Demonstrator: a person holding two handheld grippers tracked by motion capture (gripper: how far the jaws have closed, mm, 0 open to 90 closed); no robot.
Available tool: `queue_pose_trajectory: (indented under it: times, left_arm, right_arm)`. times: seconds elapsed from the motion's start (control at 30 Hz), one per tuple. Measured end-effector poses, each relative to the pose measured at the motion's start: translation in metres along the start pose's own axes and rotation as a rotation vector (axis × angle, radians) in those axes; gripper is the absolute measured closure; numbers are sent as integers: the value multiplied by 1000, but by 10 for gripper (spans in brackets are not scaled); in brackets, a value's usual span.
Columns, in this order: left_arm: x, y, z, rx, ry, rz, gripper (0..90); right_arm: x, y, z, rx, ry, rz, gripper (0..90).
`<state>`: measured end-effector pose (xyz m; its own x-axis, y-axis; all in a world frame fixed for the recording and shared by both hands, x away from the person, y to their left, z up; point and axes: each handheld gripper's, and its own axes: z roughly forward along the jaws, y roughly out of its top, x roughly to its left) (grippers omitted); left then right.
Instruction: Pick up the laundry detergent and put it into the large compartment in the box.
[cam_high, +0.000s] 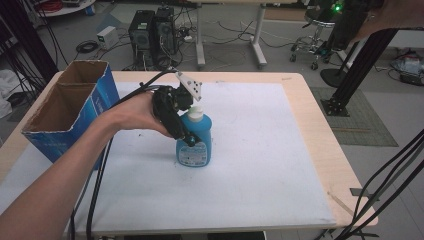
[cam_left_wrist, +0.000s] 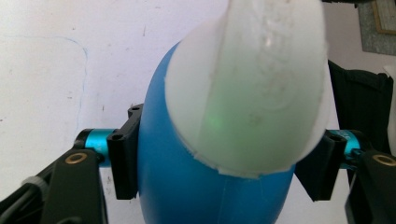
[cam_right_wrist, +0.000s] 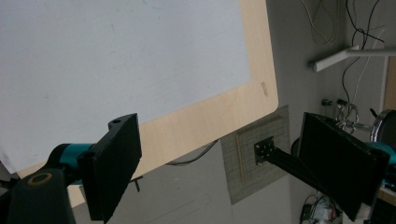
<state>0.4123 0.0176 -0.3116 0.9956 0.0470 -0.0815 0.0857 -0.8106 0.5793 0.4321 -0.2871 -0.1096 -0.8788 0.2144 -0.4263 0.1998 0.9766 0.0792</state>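
Note:
A blue bottle with a white pump top stands upright on the white mat near the middle of the table. My left gripper reaches in from the left, its two jaws pressed against the bottle's upper body. In the left gripper view the blue bottle sits between both pads and the pump top looms close to the camera. My right gripper is held high at the far right, away from the table. In its own view the right gripper is open above the table's corner, holding nothing.
An open cardboard box with blue sides stands at the table's left edge, close behind my left forearm. A black frame post rises beyond the right edge. Bare mat lies right of and in front of the bottle.

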Motion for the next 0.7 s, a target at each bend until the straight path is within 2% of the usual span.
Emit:
queue_pose_trajectory:
  times: [0.7]
  left_arm:
    - [0, 0, -2, 4, 8, 17, 359]
  right_arm:
    - [-1, 1, 3, 19, 3, -2, 128]
